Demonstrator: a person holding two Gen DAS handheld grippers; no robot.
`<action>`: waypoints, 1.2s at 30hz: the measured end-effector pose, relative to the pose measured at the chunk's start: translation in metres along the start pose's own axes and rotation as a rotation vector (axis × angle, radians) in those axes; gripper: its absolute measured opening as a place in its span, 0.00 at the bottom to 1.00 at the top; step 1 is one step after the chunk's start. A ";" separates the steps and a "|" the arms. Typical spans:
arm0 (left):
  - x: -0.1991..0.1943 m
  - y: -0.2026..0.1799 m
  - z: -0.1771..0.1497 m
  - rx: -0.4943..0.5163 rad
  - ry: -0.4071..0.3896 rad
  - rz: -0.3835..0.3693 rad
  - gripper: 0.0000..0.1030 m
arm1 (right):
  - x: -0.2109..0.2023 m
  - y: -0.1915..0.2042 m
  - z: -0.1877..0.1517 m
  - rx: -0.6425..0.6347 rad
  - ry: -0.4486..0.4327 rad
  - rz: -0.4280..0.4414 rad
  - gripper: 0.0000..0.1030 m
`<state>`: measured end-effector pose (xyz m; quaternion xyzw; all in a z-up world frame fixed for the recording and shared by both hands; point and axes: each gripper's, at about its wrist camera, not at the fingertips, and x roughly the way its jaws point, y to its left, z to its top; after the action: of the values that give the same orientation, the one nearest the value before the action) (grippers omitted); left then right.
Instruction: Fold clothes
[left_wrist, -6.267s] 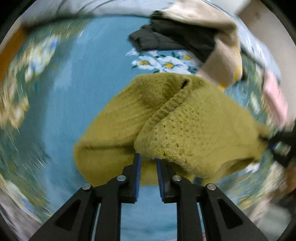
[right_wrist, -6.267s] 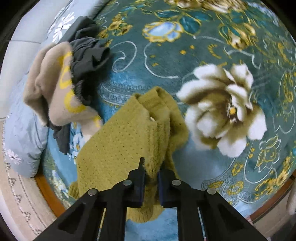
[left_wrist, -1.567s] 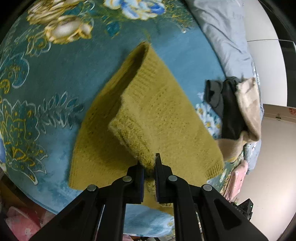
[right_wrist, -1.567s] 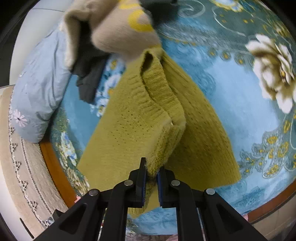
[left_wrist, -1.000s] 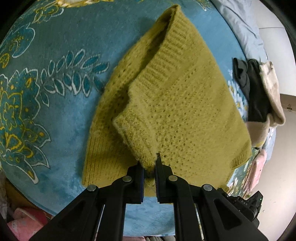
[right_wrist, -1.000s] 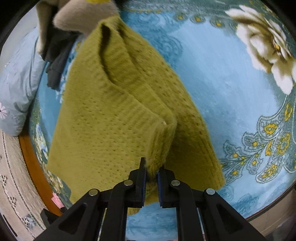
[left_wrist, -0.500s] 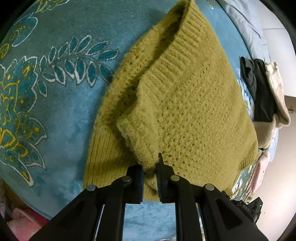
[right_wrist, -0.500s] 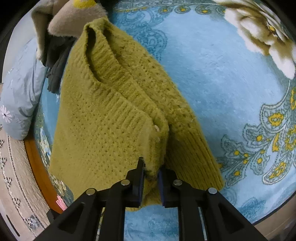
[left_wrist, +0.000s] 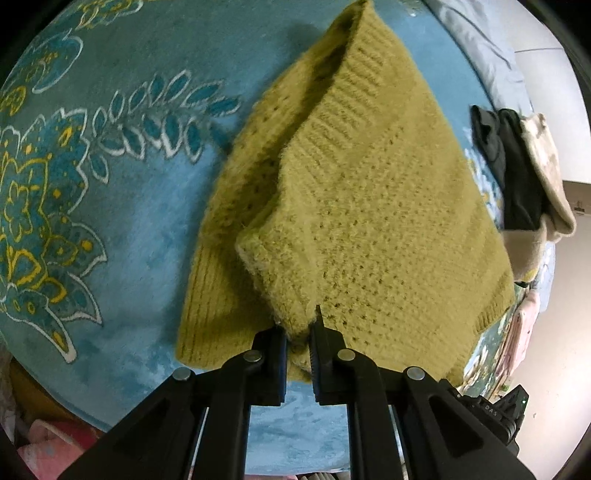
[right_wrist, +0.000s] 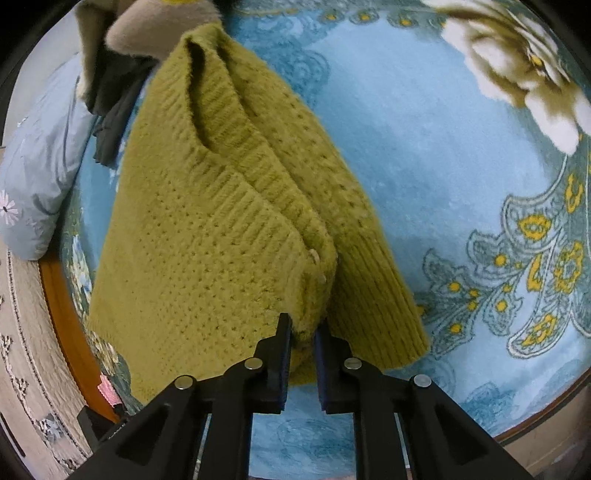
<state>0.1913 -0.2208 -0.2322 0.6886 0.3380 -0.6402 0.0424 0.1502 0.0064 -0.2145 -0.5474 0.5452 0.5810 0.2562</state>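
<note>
While both tools point steeply down, left tool (left_wrist: 297, 334) nearly closed on olive knit sweater (left_wrist: 369, 206) corner; right tool (right_wrist: 303, 334) closing on another corner (right_wrist: 310, 317). Sweater hangs doubled, lower part draped on blue floral bedspread (left_wrist: 110, 229).

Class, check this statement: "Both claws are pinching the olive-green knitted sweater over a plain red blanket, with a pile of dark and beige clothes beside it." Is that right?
Not quite. The blanket is blue with a floral pattern, not plain red, as the right wrist view shows. The rest stands: the left claw and right claw both pinch the olive-green sweater, and the pile of dark and beige clothes lies beside it.
</note>
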 end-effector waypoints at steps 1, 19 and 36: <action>0.002 0.001 0.000 -0.003 0.002 0.002 0.10 | 0.001 -0.001 0.000 0.008 0.000 0.003 0.12; -0.070 0.001 0.070 -0.021 -0.087 -0.139 0.36 | -0.088 -0.056 0.080 0.035 -0.090 0.110 0.40; -0.028 -0.029 0.203 -0.224 0.013 -0.251 0.48 | -0.049 -0.003 0.193 0.224 -0.017 0.274 0.56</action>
<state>0.0048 -0.3095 -0.2317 0.6362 0.4908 -0.5941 0.0365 0.0966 0.1984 -0.2085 -0.4312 0.6739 0.5505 0.2386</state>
